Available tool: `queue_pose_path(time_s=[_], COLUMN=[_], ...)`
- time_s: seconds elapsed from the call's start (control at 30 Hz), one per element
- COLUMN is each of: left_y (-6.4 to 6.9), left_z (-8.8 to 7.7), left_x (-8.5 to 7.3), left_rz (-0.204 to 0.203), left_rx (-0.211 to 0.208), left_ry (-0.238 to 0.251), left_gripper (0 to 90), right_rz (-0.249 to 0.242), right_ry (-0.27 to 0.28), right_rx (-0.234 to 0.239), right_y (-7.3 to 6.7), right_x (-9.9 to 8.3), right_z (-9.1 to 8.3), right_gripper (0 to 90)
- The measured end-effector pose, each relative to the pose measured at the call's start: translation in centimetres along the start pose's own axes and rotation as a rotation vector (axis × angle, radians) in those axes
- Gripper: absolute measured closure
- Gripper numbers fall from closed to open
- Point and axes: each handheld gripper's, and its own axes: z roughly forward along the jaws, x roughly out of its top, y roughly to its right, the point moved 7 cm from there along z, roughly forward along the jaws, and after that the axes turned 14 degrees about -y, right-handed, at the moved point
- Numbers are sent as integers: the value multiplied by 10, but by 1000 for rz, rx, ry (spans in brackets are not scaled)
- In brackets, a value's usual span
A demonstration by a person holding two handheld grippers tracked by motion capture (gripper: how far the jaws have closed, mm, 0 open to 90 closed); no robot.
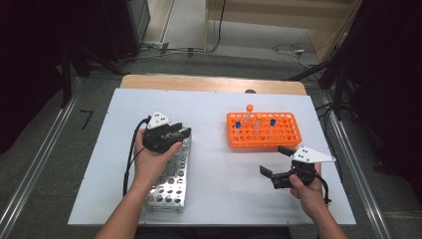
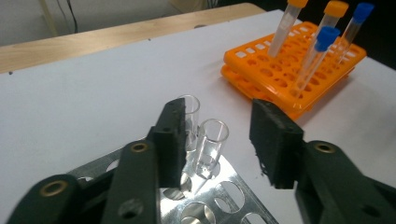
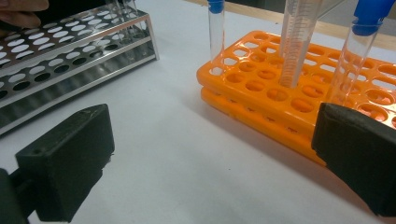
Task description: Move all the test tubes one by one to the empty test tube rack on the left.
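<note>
Glass tube between left hand-held gripper jaws

Left gripper over metal rack.

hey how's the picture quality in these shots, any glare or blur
High view: even light, dark surroundings, soft detail on the metal rack. Left gripper view: clear glass tubes sharp, orange rack slightly soft. Right gripper view: near jaws blurred, reflections on the metal rack.
</note>
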Motion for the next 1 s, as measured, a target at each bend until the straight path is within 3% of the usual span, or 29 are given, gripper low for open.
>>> queue_pose_path(time_s=[0.2, 0.47, 0.7, 1.0], left_y=[8, 20, 25, 29], left_z=[-15, -33, -37, -35], left_x=[1, 0, -5, -14], left_rz=[-2, 4, -7, -5], left_rx=[-42, -99, -120, -141], left_ry=[74, 127, 143, 129], left_gripper=[296, 114, 27, 0], right_rz=[4, 18, 45, 107], right_ry=[3, 3, 11, 7], right_rx=[-3, -8, -29, -45], right_y=[2, 7, 17, 35], right_x=[1, 4, 9, 20], right_z=[0, 1, 1, 5], right_gripper=[0, 0, 8, 79])
